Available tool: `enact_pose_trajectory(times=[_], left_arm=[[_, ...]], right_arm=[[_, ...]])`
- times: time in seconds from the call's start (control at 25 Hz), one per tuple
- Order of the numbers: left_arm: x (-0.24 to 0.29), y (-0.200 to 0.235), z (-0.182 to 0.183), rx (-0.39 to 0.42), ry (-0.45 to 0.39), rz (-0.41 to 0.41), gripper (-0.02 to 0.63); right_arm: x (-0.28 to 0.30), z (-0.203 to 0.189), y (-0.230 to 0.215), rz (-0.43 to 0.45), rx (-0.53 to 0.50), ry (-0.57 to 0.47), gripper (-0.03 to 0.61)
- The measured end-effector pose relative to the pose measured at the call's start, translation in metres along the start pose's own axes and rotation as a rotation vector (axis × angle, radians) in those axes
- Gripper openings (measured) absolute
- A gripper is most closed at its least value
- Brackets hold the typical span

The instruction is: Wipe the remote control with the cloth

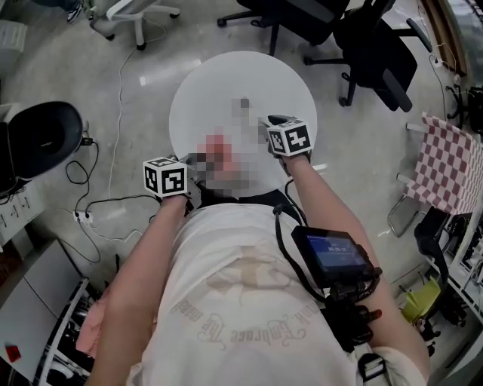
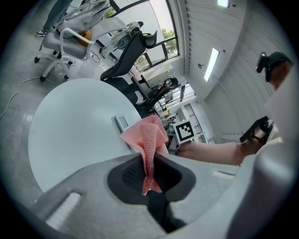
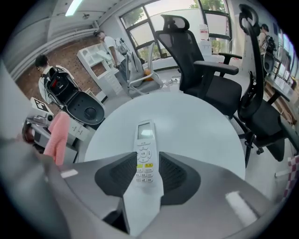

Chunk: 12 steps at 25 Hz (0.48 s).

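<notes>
A white remote control (image 3: 144, 154) with a small screen lies lengthwise between the jaws of my right gripper (image 3: 145, 170), whose pads sit against its two long sides, just above the round white table (image 3: 196, 126). In the left gripper view the remote control (image 2: 121, 123) shows as a small grey bar on the table (image 2: 70, 121). My left gripper (image 2: 150, 172) is shut on a pink cloth (image 2: 149, 140), which bunches up above the jaws. The cloth (image 3: 58, 135) hangs at the left of the right gripper view. In the head view both grippers are held over the table's near edge (image 1: 226, 83).
Black office chairs (image 1: 377, 53) stand behind the table and a white one (image 1: 132, 15) at the far left. A checked chair (image 1: 445, 162) is on the right. Cables (image 1: 98, 203) run over the floor at the left, beside a black open case (image 1: 41, 136).
</notes>
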<state>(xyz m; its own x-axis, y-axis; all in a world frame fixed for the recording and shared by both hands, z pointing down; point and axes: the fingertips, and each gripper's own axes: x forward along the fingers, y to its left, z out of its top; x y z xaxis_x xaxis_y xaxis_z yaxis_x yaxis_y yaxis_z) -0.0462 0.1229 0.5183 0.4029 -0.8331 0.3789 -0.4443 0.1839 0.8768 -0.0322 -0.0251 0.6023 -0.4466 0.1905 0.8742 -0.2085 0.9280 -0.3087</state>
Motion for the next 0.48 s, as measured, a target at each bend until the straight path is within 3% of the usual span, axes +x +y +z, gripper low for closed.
enact_pose_trajectory(times=[0.2, 0.48], left_arm=[[0.003, -0.013, 0.016, 0.061, -0.042, 0.005, 0.02], [-0.004, -0.04, 0.048, 0.277, -0.131, 0.118, 0.02]], right_arm=[[-0.041, 0.011, 0.0, -0.007, -0.016, -0.133, 0.012], [-0.108, 0.031, 0.017, 0.027, -0.07, -0.366, 0.003]])
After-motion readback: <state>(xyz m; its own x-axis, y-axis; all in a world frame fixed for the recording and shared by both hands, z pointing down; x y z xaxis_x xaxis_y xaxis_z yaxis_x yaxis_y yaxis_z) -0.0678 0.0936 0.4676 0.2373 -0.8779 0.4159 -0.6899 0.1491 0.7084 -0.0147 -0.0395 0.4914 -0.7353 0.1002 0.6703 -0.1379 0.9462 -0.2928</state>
